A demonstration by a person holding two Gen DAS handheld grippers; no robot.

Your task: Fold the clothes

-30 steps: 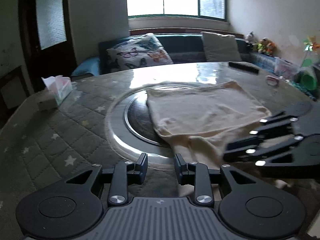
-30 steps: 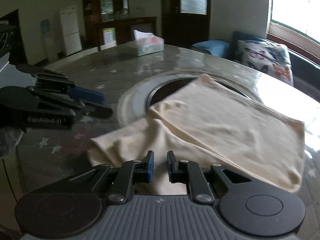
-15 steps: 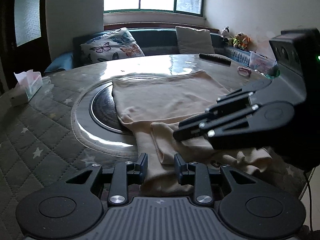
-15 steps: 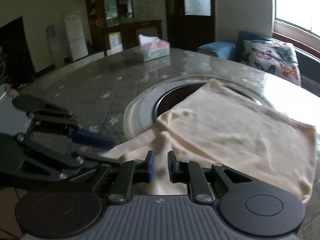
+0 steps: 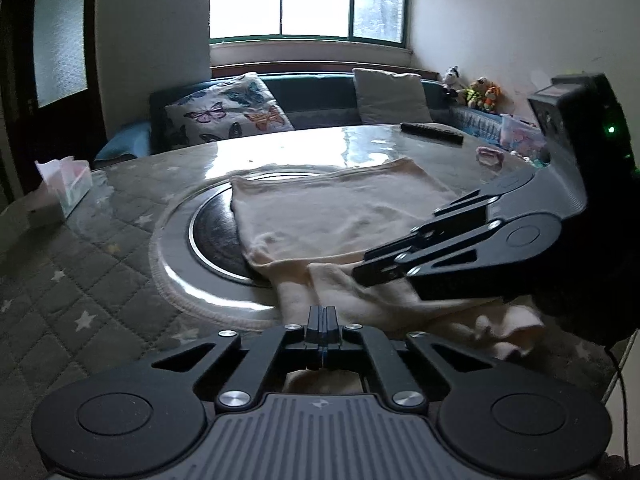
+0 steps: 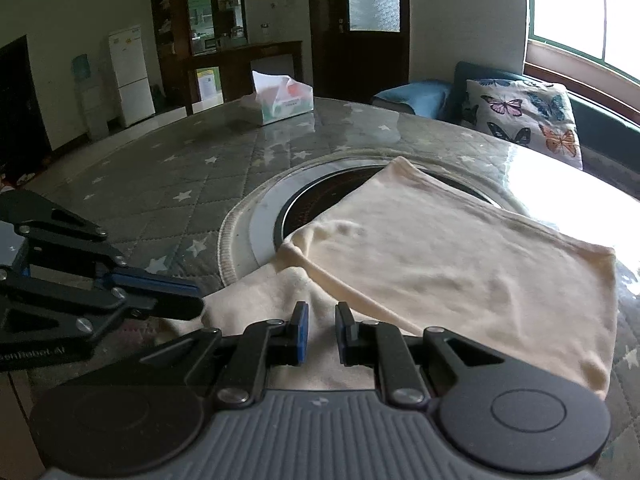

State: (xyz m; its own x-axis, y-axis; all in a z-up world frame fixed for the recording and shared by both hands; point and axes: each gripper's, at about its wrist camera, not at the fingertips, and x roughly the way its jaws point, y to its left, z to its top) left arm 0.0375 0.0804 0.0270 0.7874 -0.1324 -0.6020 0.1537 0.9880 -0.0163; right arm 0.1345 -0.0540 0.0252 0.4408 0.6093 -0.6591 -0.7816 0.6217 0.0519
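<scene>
A cream shirt (image 5: 340, 216) lies on a big round desk (image 5: 92, 264). The desk has a grey quilted cover with little white stars on it. In the middle of the desk is a dark round plate with a shiny ring (image 5: 212, 240) around it. The flat part of the shirt lies over one side of that plate and reaches toward the far edge of the desk. The bunched-up part with a sleeve (image 5: 508, 324) lies at the near edge.

The left hand-held gripper (image 5: 321, 314) has just been closing, and now its two jaws are pressed tight together. They sit low over the near end of the shirt. Cloth shows just past the tips and under the jaws, but the closed tips look bare, so I cannot tell if any cloth is pinched.

The right hand-held gripper (image 6: 321, 334) has its jaws only a little way apart. Its blue pads (image 6: 301, 332) sit right over a fold of the shirt (image 6: 460, 264) at the near edge. I cannot tell if the pads press on the cloth.

The two grippers are near each other at the near edge, and each shows in the other's view.

A tissue box (image 6: 282, 98) stands near the far edge of the desk, well apart from the shirt. A black remote (image 5: 432, 133) lies near another edge. Past the desk is a sofa with a butterfly pillow (image 5: 228, 114) under a bright window (image 5: 306, 0).
</scene>
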